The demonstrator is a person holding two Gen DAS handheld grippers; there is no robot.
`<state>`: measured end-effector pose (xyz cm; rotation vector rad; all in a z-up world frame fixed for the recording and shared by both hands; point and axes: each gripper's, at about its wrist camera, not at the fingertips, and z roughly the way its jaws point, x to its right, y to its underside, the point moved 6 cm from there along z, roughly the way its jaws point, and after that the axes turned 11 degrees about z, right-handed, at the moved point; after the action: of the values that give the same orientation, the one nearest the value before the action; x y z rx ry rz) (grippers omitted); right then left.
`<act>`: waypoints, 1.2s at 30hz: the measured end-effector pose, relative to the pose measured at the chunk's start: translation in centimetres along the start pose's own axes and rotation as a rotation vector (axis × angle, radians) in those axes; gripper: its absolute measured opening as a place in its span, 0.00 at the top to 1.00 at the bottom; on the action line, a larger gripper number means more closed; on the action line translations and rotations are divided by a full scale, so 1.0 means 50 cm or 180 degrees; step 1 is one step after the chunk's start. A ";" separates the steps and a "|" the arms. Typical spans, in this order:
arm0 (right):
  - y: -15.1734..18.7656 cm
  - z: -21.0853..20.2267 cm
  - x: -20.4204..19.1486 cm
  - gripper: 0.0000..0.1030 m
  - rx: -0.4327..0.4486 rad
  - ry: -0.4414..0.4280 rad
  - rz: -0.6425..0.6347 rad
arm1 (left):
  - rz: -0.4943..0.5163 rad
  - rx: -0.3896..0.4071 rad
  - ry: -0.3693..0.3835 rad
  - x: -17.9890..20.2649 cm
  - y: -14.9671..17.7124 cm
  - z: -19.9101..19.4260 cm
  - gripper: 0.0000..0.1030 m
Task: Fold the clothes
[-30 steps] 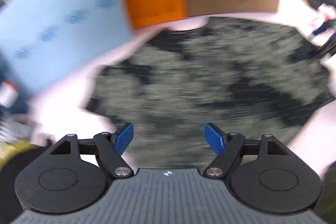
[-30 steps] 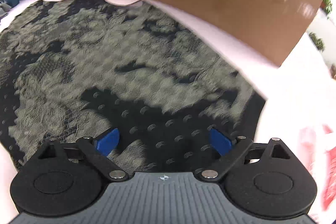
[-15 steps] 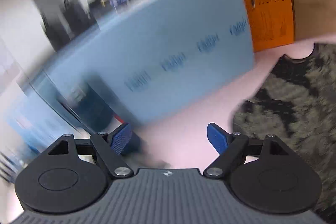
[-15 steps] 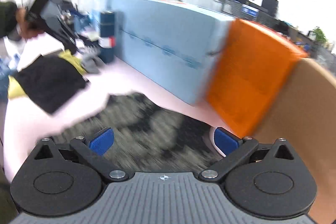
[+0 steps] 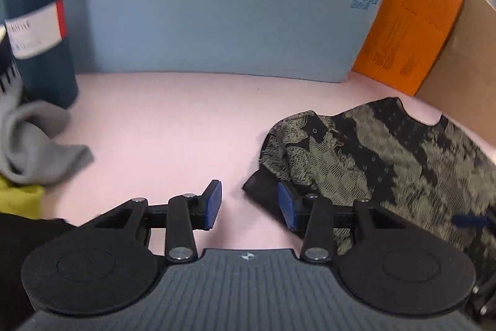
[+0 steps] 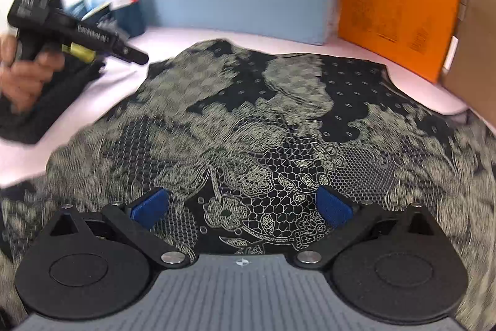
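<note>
A black garment with a pale lace-and-flower print [image 6: 263, 126] lies spread flat on the pink table [image 5: 173, 126]. In the left wrist view the garment [image 5: 372, 157] lies to the right, its left edge corner just ahead of my right finger. My left gripper [image 5: 249, 205] is open and empty, low over the table at that edge. My right gripper [image 6: 241, 205] is open and empty, hovering just above the garment's middle. The left gripper [image 6: 130, 55] also shows at the far left of the right wrist view, held in a hand.
A light blue carton [image 5: 217, 14], an orange box [image 5: 409, 33] and a brown cardboard box [image 5: 458, 76] line the back. A dark bottle [image 5: 37, 20], a grey cloth [image 5: 31, 141], a yellow cloth [image 5: 15, 197] and a dark folded cloth [image 6: 46, 101] lie at the left.
Both grippers swung through a blur and came back down. The left one now sits at the garment's left edge with narrower jaws; the right one is over the garment's middle.
</note>
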<state>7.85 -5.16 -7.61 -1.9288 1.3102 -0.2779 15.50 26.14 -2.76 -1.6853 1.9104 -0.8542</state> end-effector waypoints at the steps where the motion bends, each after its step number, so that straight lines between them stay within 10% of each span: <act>1: -0.002 0.000 0.001 0.00 0.0003 0.0010 0.0014 | 0.0006 -0.0006 -0.0005 0.005 0.001 0.010 0.66; 4: -0.004 -0.004 0.001 0.00 -0.0010 0.0037 -0.0013 | 0.0078 0.0022 -0.0023 0.021 -0.002 0.025 0.77; 5: -0.005 -0.004 0.002 0.00 -0.0006 0.0035 -0.0013 | 0.0095 0.0007 -0.0051 0.026 -0.003 0.030 0.97; 17: -0.003 0.009 0.001 0.00 0.0017 0.0037 -0.0008 | 0.0109 0.0346 -0.0820 -0.031 -0.081 -0.010 0.98; 22: -0.002 0.007 0.003 0.00 0.0024 0.0026 -0.0011 | 0.0116 0.0254 -0.1129 -0.064 -0.096 -0.007 0.95; 26: 0.001 0.005 0.006 0.00 0.0038 0.0018 -0.0016 | -0.0134 0.0146 -0.1115 -0.101 -0.080 -0.021 0.61; 36: 0.001 0.001 0.011 0.00 0.0039 0.0024 -0.0020 | 0.0071 -0.0249 -0.0610 -0.025 0.071 -0.115 0.62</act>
<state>8.09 -5.61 -7.81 -1.9239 1.3046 -0.2958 9.18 28.48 -1.29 -1.7206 1.8494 -0.5931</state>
